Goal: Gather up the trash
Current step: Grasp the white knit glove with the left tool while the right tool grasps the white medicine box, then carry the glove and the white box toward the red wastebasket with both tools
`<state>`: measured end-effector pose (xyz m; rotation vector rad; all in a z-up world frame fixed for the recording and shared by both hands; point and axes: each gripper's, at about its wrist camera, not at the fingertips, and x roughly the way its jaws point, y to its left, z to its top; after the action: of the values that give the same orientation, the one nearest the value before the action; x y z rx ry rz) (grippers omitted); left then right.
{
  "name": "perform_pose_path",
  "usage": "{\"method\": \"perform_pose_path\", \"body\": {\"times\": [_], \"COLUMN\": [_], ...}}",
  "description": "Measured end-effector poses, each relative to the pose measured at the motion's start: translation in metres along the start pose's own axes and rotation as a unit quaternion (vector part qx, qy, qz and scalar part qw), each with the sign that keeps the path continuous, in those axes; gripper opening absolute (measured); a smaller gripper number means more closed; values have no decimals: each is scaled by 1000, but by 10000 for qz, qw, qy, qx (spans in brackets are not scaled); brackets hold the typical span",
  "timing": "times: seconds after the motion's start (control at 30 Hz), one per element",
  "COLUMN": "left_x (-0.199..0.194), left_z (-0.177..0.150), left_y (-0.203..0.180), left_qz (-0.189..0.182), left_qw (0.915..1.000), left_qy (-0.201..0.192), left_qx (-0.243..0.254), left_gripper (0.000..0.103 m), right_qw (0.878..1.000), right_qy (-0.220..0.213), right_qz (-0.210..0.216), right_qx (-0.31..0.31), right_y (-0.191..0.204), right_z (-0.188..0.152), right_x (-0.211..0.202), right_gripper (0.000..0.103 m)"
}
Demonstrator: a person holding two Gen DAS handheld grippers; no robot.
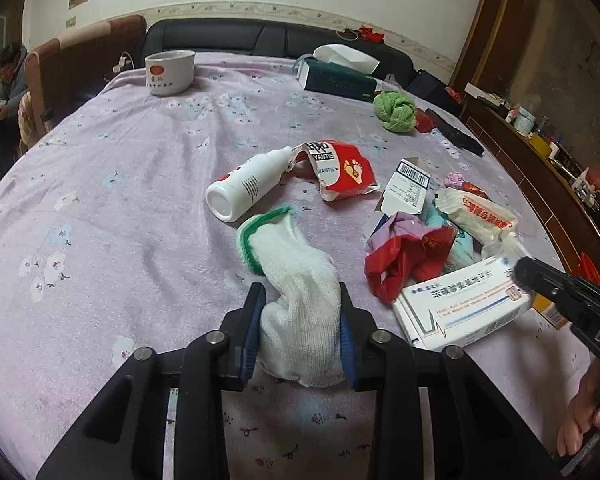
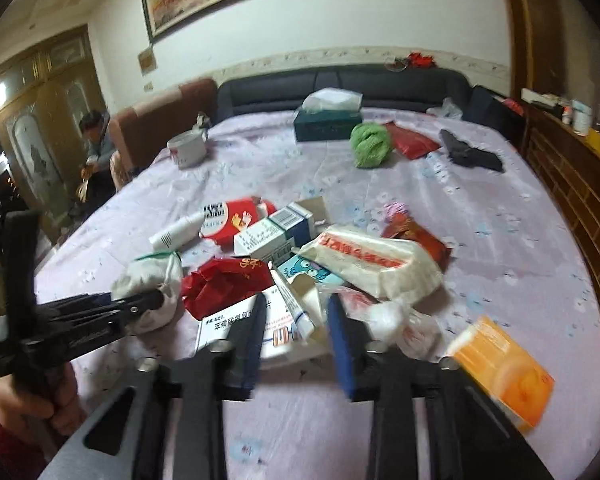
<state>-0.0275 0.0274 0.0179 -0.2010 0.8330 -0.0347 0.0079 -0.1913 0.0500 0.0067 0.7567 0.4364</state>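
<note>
Left tongs [image 1: 300, 332]: clamped on the white glove [image 1: 296, 280] – both blue pads press into its finger end, and the cloth bulges between them.
Glove's long axis: runs straight away from the left tongs toward the head of the bed, green cuff at the far end, just short of the white bottle [image 1: 246, 188].
Right tongs [image 2: 296, 320]: the jaws stand a little apart around the small white tube [image 2: 292, 306] and the flap of the white medicine box [image 2: 236, 328]; the picture is blurred, so I cannot tell whether the pads press on either.
Which hand is nearer: the right – the heap of trash lies directly ahead of its tongs, while from the left tongs it lies off to the right.
Heap: red crumpled wrapper [image 1: 404, 264], white plastic packet [image 1: 476, 212], barcoded carton [image 1: 408, 188], red foot-print pouch [image 1: 344, 172], orange box [image 2: 504, 372] – all touching or overlapping near the middle of the bed.
Surface: a bed under a lilac flowered sheet [image 1: 120, 200], soft and wrinkled, so I'd expect flat things to sink and be hard to pinch.
Far edge of the bed: white mug [image 1: 168, 72], green tissue box [image 1: 336, 78], green ball of cloth [image 1: 394, 110].
Room: dark headboard, a framed painting, a cluttered wooden shelf, a seated person off the bed's far left corner.
</note>
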Motion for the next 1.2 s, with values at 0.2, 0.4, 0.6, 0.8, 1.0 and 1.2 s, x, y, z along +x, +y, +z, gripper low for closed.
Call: {"method": "perform_pose_path", "body": {"times": [0.2, 0.4, 0.6, 0.8, 1.0, 1.2], "left_x": [-15, -36, -49, -52, -55, -58], "left_z": [-7, -11, -10, -13, -17, -17], "left_y": [-6, -22, -42, -68, -96, -118], "left_qz": [-151, -287, -445, -498, -497, -553], "left_qw": [9996, 9987, 9973, 9955, 9930, 9903], "left_qy": [-219, -387, -460, -491, -544, -561], "left_qx": [33, 182, 373, 636, 926, 1145], "left_gripper": [28, 28, 28, 28, 28, 28], "right_qw": [10000, 9991, 9963, 9924, 9884, 9855], "right_qy": [-77, -306, -666, -917, -1065, -1168], "right_qz": [26, 103, 2, -140, -216, -303], "right_qx": [-20, 283, 546, 805, 1064, 1193], "right_y": [-1, -9, -24, -42, -60, -72], "right_z": [-14, -28, -36, -40, -47, -53], "right_x": [-5, -33, -62, -86, -107, -120], "right_gripper": [6, 6, 6, 6, 6, 6]}}
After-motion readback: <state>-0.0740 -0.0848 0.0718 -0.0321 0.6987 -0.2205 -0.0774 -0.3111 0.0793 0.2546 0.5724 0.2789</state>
